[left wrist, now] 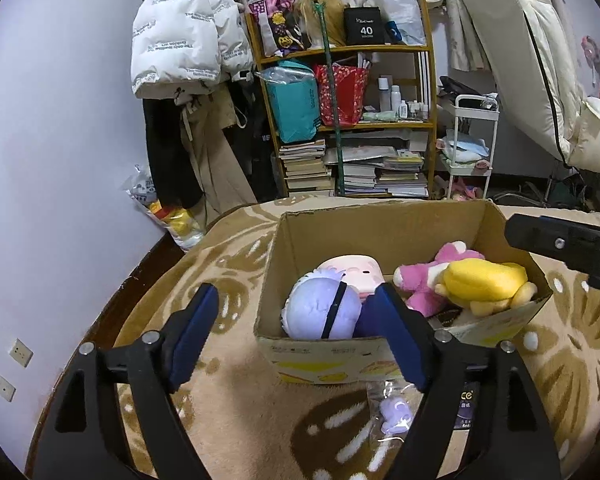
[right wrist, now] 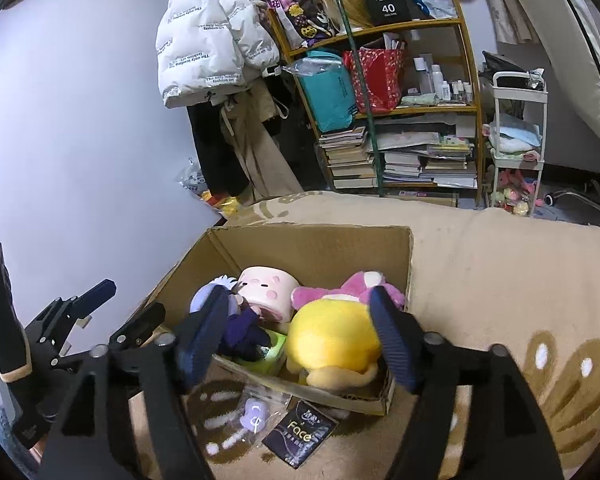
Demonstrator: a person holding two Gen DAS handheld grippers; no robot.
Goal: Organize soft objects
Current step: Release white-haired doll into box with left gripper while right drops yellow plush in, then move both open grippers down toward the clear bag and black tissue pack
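Both grippers hang wide open and hold nothing: the left gripper point(left wrist: 296, 340) at the near wall of the cardboard box point(left wrist: 384, 224), the right gripper point(right wrist: 296, 340) over the yellow plush point(right wrist: 332, 340) without a visible grip. Beneath them a beige blanket point(left wrist: 236, 408) with brown leaf patterning bears the box; a cluttered wooden shelf point(left wrist: 430, 92) and a white puffer jacket point(left wrist: 180, 28) stand behind. Inside the box lie the yellow plush, a pink plush point(left wrist: 424, 280), a lavender-haired doll point(left wrist: 320, 308) and a pale pink cushion point(right wrist: 266, 290). A small bagged purple toy point(right wrist: 254, 410) and a dark packet point(right wrist: 300, 434) rest just outside.
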